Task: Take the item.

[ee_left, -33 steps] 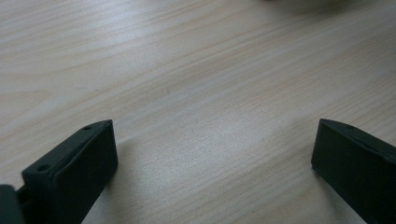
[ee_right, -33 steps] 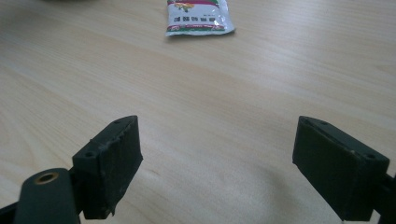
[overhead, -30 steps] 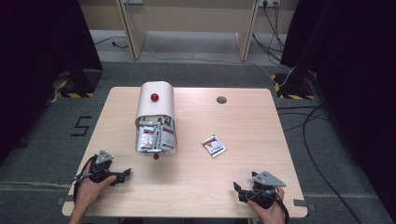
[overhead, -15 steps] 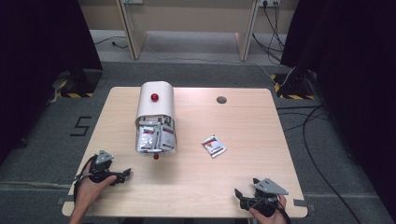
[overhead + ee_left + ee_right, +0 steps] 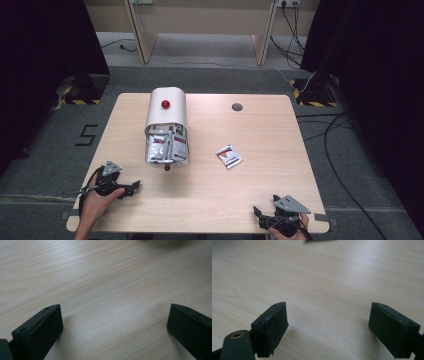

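A white rounded container [image 5: 166, 118] with a red knob lies on its side on the wooden table [image 5: 260, 135], its open mouth stuffed with several silver and red packets [image 5: 165, 147]. One loose packet [image 5: 229, 156] lies to its right. A small red ball [image 5: 167, 168] rests just in front of the mouth. My left gripper [image 5: 134, 187] sits low at the front left corner, open, with bare wood between its jaws [image 5: 112, 322]. At the front right edge my right gripper [image 5: 257, 216] is open too, over bare wood [image 5: 327, 322].
A round cable hole [image 5: 237, 106] is set in the table near the back. Cables [image 5: 330, 150] trail over the grey floor at the right. Dark curtains hang on both sides, and desk legs [image 5: 139, 35] stand behind the table.
My right gripper has drawn back toward the table's front edge. The left gripper has barely moved. Container and packets lie as before.
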{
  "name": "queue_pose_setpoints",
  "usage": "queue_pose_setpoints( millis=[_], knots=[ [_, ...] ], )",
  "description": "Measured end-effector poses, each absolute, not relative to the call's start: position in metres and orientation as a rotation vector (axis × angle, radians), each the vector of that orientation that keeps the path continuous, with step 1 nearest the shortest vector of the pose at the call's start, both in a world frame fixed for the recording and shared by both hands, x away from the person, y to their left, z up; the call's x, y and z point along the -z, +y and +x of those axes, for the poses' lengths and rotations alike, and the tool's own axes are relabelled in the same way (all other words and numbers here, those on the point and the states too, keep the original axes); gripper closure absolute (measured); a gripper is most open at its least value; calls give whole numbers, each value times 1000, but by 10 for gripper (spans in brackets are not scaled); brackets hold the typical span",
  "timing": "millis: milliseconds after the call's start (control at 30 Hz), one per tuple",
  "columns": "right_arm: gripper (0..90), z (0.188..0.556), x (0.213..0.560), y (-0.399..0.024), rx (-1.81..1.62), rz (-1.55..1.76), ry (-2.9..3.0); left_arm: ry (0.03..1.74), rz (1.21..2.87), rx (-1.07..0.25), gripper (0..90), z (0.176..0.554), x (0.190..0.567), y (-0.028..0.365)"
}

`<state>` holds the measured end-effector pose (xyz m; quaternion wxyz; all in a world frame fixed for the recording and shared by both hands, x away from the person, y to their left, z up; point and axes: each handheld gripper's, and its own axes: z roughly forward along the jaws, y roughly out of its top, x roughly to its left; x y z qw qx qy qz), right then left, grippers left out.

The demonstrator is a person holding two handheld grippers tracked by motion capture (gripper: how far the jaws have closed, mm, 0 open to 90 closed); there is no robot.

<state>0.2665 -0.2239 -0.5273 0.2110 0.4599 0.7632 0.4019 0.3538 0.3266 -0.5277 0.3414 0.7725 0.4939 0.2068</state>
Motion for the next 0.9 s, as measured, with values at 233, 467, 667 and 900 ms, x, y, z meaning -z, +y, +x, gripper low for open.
queue_pose_setpoints(
  millis=[233,467,667,900],
  knots=[
    [162,263,529,-226,-1120,1282,2118,1285,2009,-538,0,354,528,327],
    [159,259,531,-228,-1116,1257,2112,1287,2007,-539,0,353,528,327],
    [153,254,534,-227,-1104,1205,2110,1287,2009,-539,0,353,528,327],
    [153,250,537,-229,-1121,1193,2094,1287,2010,-540,0,353,528,327]
  ],
)
